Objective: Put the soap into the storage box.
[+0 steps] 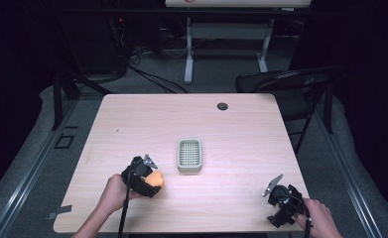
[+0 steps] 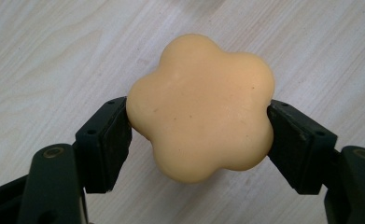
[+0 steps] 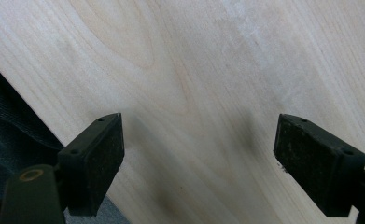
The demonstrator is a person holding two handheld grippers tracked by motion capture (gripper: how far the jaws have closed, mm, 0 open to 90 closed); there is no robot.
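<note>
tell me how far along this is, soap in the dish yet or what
Not yet. Done: the left gripper is shut on the flower-shaped yellow soap, both pads pressing its sides. In hand: the soap sits low over the table, left of the slotted soap dish. Left: the dish looks empty, so carrying and placing the soap probably remains. The right gripper is open over bare wood near the table's edge.

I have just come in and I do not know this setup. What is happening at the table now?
A person holds a gripper in each hand at a light wooden table. The left gripper is shut on a pale orange flower-shaped soap bar, low over the table near its front left. The right gripper is open with nothing between its jaws, near the front right edge. A small pale green ridged soap dish sits at the middle with nothing in it.
</note>
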